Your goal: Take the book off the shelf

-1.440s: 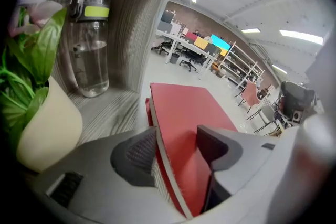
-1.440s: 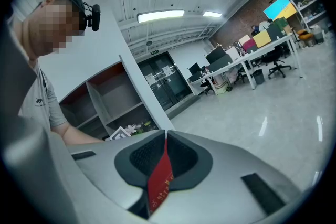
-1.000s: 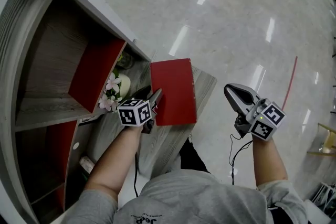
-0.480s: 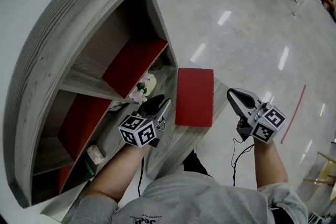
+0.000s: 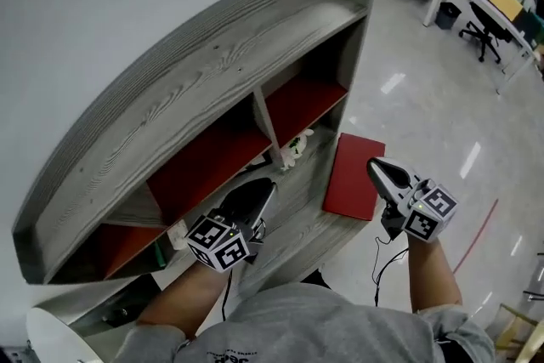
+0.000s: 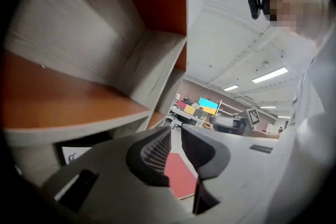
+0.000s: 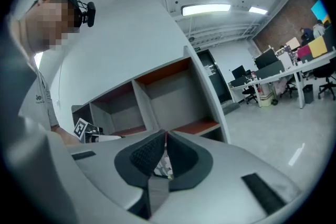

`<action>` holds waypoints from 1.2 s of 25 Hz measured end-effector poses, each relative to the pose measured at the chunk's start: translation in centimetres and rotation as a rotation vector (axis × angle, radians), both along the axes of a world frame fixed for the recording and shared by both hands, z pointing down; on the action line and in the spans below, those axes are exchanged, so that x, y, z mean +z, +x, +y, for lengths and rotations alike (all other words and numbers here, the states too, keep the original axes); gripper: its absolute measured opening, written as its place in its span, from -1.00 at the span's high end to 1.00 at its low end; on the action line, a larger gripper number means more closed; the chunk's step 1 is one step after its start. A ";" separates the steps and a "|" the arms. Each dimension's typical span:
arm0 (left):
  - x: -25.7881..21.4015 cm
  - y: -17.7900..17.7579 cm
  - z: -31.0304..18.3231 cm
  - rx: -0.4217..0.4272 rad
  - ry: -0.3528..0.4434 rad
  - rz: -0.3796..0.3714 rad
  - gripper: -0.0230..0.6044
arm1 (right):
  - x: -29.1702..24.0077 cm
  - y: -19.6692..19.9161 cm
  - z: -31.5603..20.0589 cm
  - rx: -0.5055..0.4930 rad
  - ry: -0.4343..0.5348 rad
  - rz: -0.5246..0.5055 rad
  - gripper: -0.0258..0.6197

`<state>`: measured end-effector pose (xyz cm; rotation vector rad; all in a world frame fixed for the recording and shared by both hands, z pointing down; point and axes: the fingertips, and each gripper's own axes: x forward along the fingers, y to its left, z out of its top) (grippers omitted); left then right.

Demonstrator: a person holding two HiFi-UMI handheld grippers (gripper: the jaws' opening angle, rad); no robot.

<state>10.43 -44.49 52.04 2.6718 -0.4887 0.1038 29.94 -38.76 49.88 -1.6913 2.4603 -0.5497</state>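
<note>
The red book lies flat on the grey wooden ledge in front of the shelf, and shows beyond the left jaws as a red book. My left gripper hovers over the ledge to the book's left, apart from it. Its jaws are closing, a narrow gap remains in the left gripper, and nothing is between them. My right gripper hangs at the book's right edge, the jaws of the right gripper touching and empty.
Small white flowers stand in the shelf's lower right compartment, just behind the book. Red back panels line the compartments. Glossy floor spreads to the right, with office desks and chairs beyond. Small items sit in the lower left compartment.
The head view has swung up, so the whole shelf now shows. My left gripper has drawn back from the book's edge, its jaws narrowing. The book stays flat on the ledge.
</note>
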 end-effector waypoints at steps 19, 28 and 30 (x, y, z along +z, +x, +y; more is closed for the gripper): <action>-14.2 -36.9 7.7 -0.441 0.244 0.100 0.88 | -10.7 -33.7 -3.4 -0.446 0.139 0.082 0.92; -15.6 -48.4 12.7 -0.609 0.256 0.072 0.89 | -11.7 -47.6 -1.4 -0.636 0.159 0.067 0.92; -15.9 -49.8 13.8 -0.643 0.269 0.064 0.89 | -11.6 -49.4 -0.8 -0.664 0.160 0.072 0.92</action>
